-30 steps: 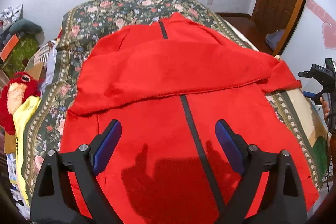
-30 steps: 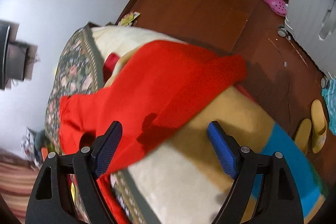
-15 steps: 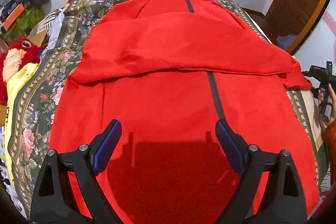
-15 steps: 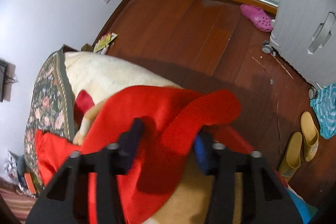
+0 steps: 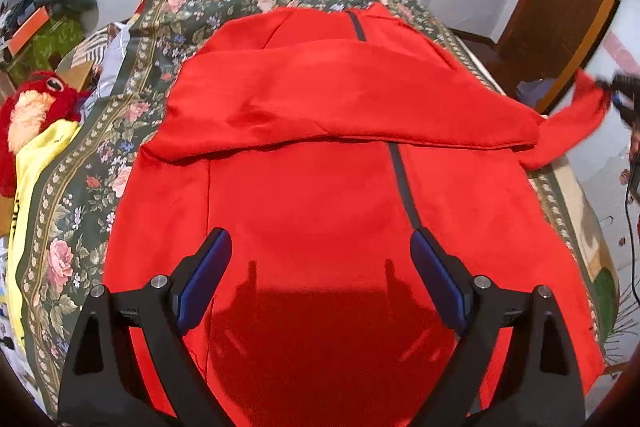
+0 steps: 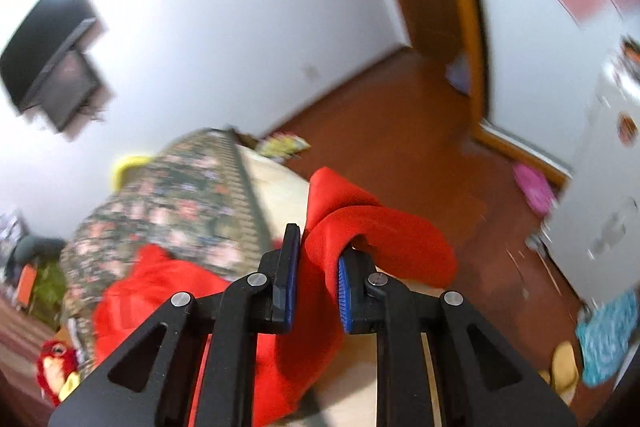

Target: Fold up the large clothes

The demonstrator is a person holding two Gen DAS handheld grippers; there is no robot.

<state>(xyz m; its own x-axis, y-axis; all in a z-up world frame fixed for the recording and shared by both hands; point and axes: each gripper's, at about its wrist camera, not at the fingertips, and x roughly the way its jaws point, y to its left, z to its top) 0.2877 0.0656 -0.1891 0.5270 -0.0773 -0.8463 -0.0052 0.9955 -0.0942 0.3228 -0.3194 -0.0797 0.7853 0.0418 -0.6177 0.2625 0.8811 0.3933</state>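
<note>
Two wrist views over the bed point(image 5: 168, 39)

Left looks down its length, near; right faces the doorway side; both share the jacket point(image 5: 320, 187).

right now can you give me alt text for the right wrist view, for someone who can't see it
The right tongs are shut on a red sleeve, lifting it off the edge of a bed with a floral cover. The rest of the red jacket lies lower left. The blurred background shows a white wall, a wall-mounted tv and a brown wooden floor.
</note>
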